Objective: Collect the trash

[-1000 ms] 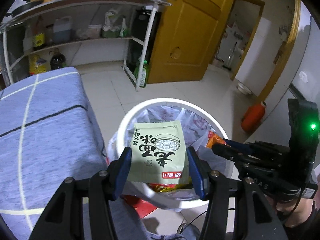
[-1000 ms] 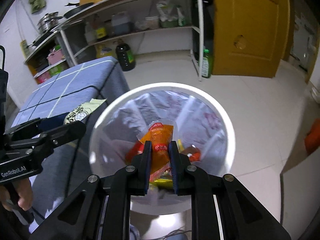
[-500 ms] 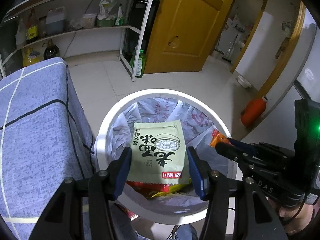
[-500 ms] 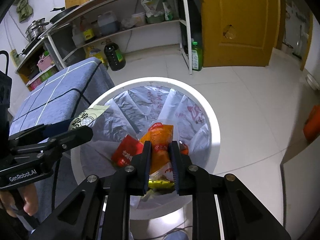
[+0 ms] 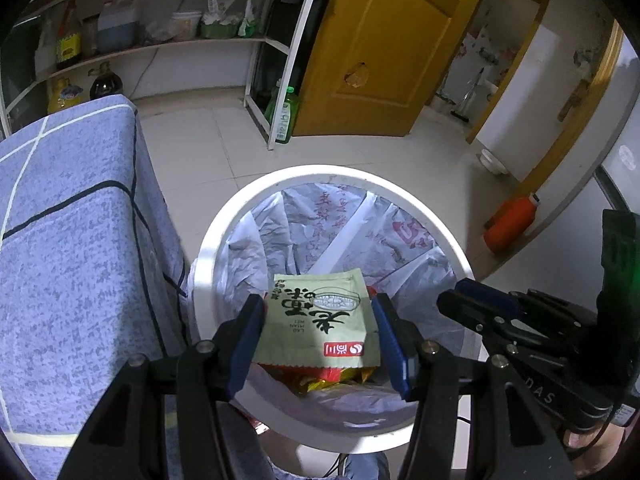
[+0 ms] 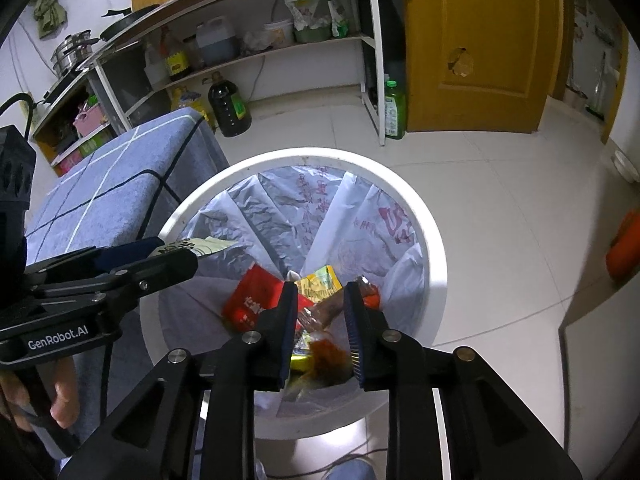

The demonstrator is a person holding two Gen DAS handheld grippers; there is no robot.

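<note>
Flatly, the left hand-held gripper [image 5: 318,334] clasps a pale-green packet [image 5: 318,320]; the right [image 6: 322,322] gapes.

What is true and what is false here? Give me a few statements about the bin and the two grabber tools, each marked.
1. The left gripper holds a green packet over the white bin. True.
2. The right gripper grips an orange packet. False: its jaws stand apart and grip nothing.
3. A plastic bag lines the bin. True.
4. The bin is empty. False: a red wrapper and a yellow wrapper lie inside.
</note>
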